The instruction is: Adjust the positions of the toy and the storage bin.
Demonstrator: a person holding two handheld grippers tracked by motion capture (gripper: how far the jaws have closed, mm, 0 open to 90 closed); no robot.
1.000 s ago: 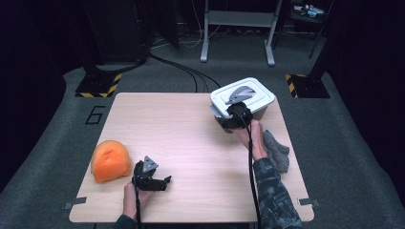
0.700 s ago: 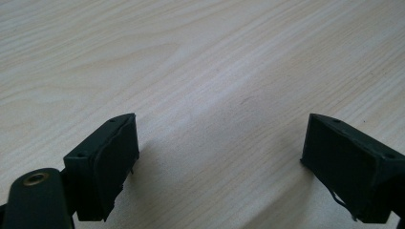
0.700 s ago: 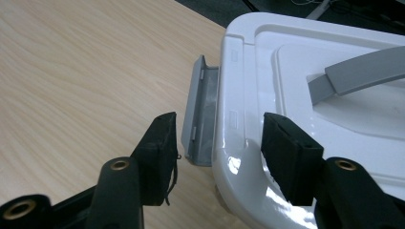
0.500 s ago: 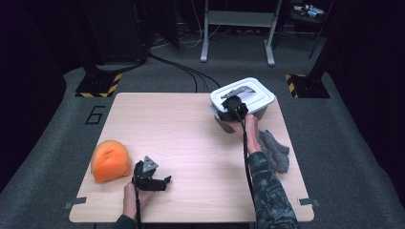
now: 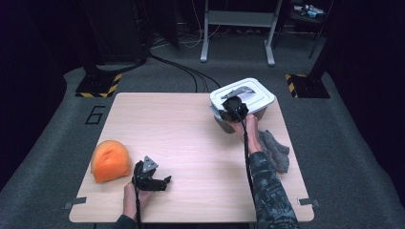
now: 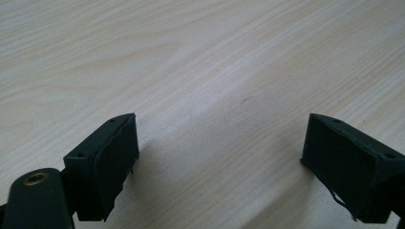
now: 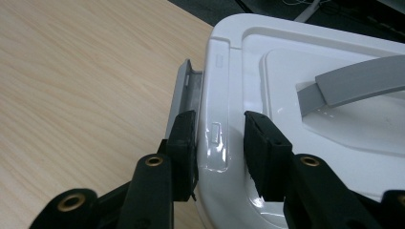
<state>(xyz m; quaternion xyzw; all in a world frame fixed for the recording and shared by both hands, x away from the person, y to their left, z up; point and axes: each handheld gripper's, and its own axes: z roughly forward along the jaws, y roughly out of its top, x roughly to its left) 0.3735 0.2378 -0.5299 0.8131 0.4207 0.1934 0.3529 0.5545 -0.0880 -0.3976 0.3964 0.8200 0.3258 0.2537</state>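
Wooden table (image 5: pixel 191 124), grey carpet (image 5: pixel 57 124), dark room

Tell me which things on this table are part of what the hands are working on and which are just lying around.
In the job:
- white lidded container, its lid edge between the jaws
- right gripper, jaws just been closing on that edge

Lying about:
- orange foam lump, beside the left gripper, which rests open on the bare table
- grey cloth at the right edge
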